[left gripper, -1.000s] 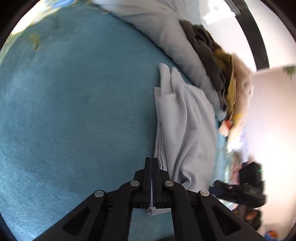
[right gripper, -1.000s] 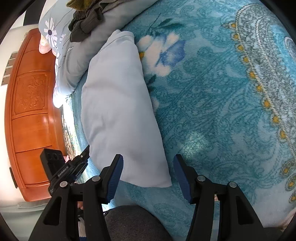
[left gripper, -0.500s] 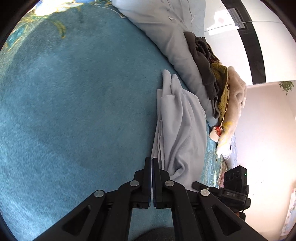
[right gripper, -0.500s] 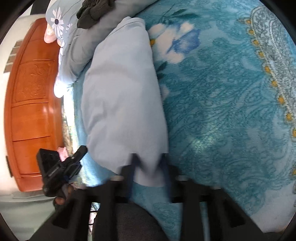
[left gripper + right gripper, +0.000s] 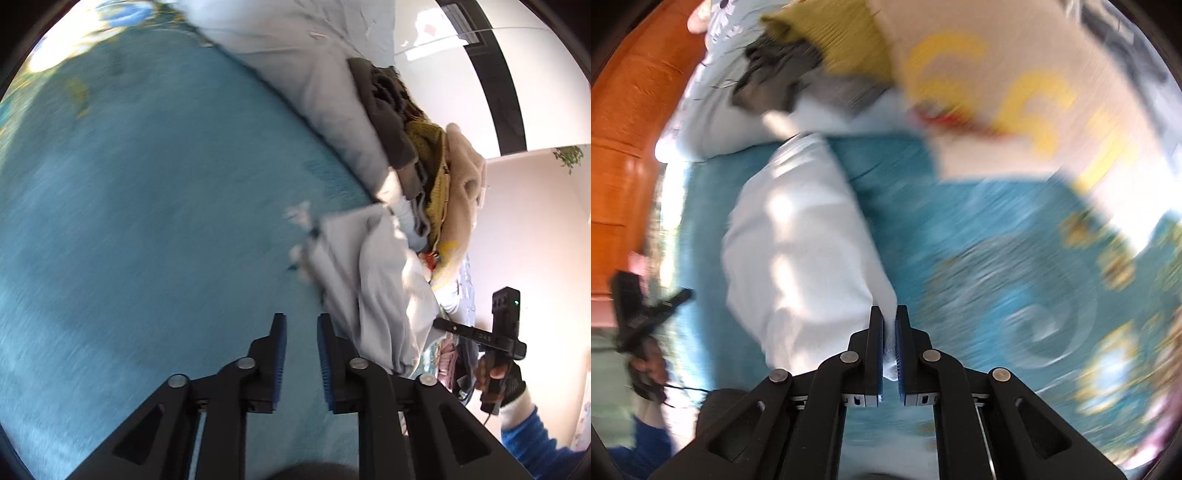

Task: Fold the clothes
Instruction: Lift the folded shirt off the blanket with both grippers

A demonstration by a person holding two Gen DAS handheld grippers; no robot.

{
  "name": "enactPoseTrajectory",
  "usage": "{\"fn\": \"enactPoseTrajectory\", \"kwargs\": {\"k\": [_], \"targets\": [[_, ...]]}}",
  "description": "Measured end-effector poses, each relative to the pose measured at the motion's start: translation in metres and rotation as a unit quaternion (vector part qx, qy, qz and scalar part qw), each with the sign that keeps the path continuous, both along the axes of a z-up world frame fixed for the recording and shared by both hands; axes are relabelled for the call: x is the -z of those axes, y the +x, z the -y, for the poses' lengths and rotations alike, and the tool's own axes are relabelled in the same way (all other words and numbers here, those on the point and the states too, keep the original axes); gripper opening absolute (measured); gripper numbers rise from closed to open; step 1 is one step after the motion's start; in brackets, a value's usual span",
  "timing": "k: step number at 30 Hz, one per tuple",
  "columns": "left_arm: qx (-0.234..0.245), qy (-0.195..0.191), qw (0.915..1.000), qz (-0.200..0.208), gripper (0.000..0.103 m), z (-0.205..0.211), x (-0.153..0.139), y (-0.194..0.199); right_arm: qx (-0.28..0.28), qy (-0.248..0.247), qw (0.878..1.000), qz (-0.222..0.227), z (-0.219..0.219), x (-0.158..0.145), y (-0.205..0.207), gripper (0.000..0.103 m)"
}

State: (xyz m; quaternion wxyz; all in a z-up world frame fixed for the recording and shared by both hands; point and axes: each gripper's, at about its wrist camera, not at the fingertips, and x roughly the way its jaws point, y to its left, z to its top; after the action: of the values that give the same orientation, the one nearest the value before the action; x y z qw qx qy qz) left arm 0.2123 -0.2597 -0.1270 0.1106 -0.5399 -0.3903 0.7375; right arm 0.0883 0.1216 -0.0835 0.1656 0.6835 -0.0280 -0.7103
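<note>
Lying folded into a long narrow bundle on the bed: pale grey garment point(image 5: 798, 236), one corner pinched in the right gripper point(image 5: 889, 332), pads clamped on the cloth after just closing on it. Looks past the first folds already, judging by the layered edges seen from the left wrist view point(image 5: 369, 280); probably one more fold across the length left, or a carry to a stack. Hard to say which from these blurred pictures. Left gripper point(image 5: 301, 354) hanging just beside the bundle's near end, jaws slightly apart after just opening, nothing between them, no cloth touched.

Waiting beyond the bundle, toward the head of the bed: heap of unfolded clothes, dark grey piece point(image 5: 388, 122), mustard knit point(image 5: 428, 147), cream piece with yellow lettering point(image 5: 1015, 85). So most of the job likely still ahead.

Underneath everything: teal bedspread point(image 5: 147, 221) with a floral and paisley pattern, soft and plush, likely to drag at fabric pulled across it. Grey pillow or duvet point(image 5: 314, 74) along the far edge, under the heap. Orange-brown wooden headboard point(image 5: 624, 147) at the left of the right wrist view. Pale wall and a dark window frame point(image 5: 506, 92) behind. Blue sleeve point(image 5: 532, 439) of the person visible at the lower right, hand wrapped round the other gripper's handle.
</note>
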Motion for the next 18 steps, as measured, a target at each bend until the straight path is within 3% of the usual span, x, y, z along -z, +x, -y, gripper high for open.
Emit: {"fn": "enactPoseTrajectory", "kwargs": {"k": [2,7,9,11,14,18], "targets": [[0.01,0.002,0.9999,-0.005,0.036,-0.01,0.001,-0.02,-0.007,0.017,1.0,0.004,-0.014,0.003,-0.014,0.005],[0.049,0.005,0.9988,-0.003,0.046,-0.043,0.008,-0.071,-0.009,0.003,1.0,-0.009,-0.028,0.003,-0.019,0.007],[0.058,-0.012,0.9983,-0.001,0.051,-0.051,0.011,-0.087,0.025,-0.016,0.999,-0.03,-0.045,-0.005,-0.014,0.011],[0.061,-0.036,0.9975,0.0,0.053,-0.058,0.014,-0.104,0.076,-0.044,0.996,-0.035,-0.059,-0.003,0.0,0.027],[0.083,-0.063,0.9946,-0.003,0.056,-0.073,0.019,-0.126,0.156,-0.089,0.983,-0.034,-0.074,0.007,0.026,0.033],[0.122,-0.056,0.9909,0.006,0.057,-0.094,0.032,-0.141,0.242,-0.159,0.957,-0.01,-0.077,0.044,0.061,0.035]]}}
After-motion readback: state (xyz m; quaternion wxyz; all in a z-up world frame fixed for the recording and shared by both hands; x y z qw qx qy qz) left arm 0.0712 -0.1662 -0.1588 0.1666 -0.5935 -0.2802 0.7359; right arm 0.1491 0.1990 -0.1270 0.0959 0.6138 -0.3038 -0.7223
